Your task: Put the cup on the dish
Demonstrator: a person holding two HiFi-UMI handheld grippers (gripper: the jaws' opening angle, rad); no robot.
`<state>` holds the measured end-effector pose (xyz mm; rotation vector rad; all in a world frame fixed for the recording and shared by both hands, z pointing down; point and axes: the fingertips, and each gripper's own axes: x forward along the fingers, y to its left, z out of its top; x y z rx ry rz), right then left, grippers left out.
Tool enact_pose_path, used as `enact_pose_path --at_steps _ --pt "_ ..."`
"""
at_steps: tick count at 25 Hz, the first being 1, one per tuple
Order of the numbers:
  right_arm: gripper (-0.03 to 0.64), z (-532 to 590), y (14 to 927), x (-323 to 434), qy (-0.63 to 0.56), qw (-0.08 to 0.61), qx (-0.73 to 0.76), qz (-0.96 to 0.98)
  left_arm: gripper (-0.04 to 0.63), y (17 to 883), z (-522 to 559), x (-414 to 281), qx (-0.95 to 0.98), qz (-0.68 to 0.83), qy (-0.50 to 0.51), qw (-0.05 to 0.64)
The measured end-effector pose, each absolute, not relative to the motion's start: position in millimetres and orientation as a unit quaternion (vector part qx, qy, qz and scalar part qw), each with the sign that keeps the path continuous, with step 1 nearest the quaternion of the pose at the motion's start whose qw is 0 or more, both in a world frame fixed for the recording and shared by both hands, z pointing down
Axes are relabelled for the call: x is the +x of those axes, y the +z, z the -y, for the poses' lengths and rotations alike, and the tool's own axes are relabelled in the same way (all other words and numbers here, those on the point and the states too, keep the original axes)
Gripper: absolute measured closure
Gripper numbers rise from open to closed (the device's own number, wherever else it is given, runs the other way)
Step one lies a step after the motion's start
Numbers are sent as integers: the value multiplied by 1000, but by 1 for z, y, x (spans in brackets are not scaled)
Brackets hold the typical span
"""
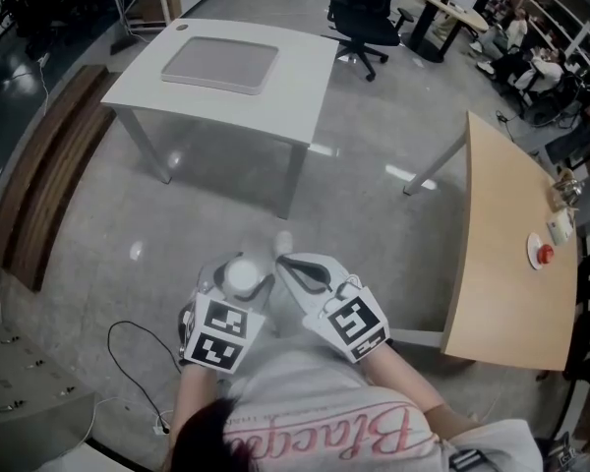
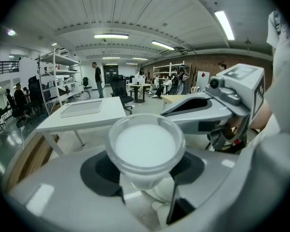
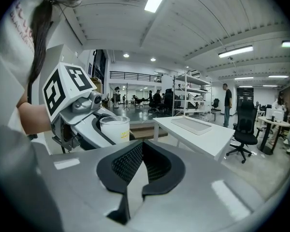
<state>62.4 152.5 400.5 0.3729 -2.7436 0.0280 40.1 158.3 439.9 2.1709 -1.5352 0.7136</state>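
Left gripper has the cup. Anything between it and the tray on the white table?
Nothing visible. Only bare floor lies between the cup and the white table, and the tray holds nothing. The right gripper, shut and empty, sits beside the cup, off the line to the tray.

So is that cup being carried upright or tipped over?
Upright. The cup, gripped by the left tongs, shows its round rim facing up, and seen from the side its walls stand straight.

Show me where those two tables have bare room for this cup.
White table: bare strip between the grey tray and its right edge. Wooden table: mostly bare, cluttered only along its right edge by small items.
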Motion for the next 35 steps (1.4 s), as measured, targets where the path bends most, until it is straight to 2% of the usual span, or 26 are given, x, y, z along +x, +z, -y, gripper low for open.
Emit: enact_pose_path --at_steps 16,35 --pt "615 -118 400 21 18 159 105 981 344 436 -120 0 753 576 251 196" --pt "615 32 387 -47 32 144 90 985 344 432 19 -61 739 586 262 203"
